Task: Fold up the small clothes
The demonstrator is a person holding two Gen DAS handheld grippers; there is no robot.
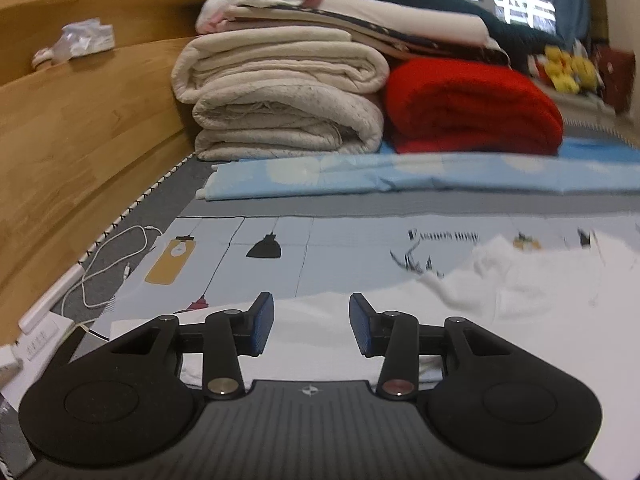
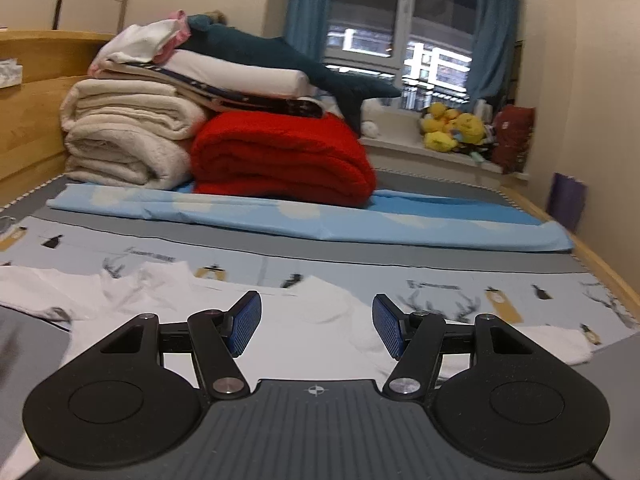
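Note:
A white garment point(image 1: 520, 280) lies rumpled on the patterned bed sheet point(image 1: 328, 248), spreading from under my left gripper to the right. In the right wrist view the same white garment point(image 2: 304, 332) lies under and ahead of my right gripper, with creased parts to the left. My left gripper point(image 1: 311, 326) is open and empty, low over the garment's left part. My right gripper point(image 2: 316, 326) is open and empty, low over the garment's middle.
Folded cream blankets point(image 1: 280, 100) and a red blanket point(image 1: 472, 108) are stacked at the far end, behind a folded light blue sheet point(image 1: 400, 180). A wooden bed frame point(image 1: 80, 120) runs along the left, with a white cable point(image 1: 108, 264) beside it. Yellow plush toys point(image 2: 452, 128) sit on the windowsill.

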